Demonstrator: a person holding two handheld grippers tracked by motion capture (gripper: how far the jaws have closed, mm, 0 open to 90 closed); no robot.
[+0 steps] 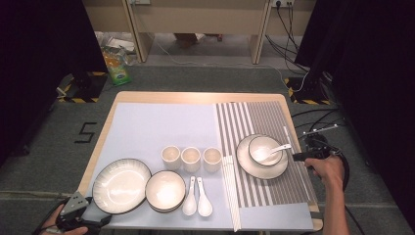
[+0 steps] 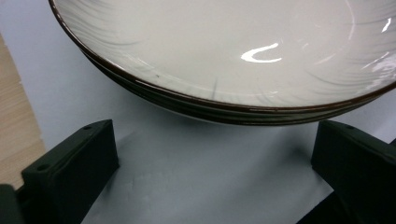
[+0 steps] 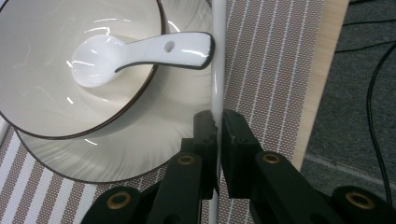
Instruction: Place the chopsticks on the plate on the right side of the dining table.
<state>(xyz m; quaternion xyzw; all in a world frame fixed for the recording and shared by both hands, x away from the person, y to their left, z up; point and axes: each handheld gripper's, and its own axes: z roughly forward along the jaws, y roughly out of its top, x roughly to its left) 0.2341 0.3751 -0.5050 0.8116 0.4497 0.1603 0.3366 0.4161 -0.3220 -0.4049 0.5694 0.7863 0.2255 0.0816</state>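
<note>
Wooden table, blue mat at left and striped mat [image 1: 254,122] at right: right gripper [image 3: 217,122] has its jaws clamped on a white chopstick [image 3: 218,56], long axis running straight away from the jaws, just beside the plate [image 3: 154,140] w/ bowl [image 3: 42,93] and spoon [image 3: 154,49]. Left gripper [image 2: 215,158], jaws wide apart and holding nothing, sits before the big plate [image 2: 210,56]. Count: 3 cups [image 1: 191,157], 2 loose spoons [image 1: 196,198], more chopsticks [image 1: 230,186].

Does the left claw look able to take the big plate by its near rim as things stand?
Probably yes: the left claw stands open right before the big plate, whose near rim overhangs bare blue mat with nothing between.
</note>
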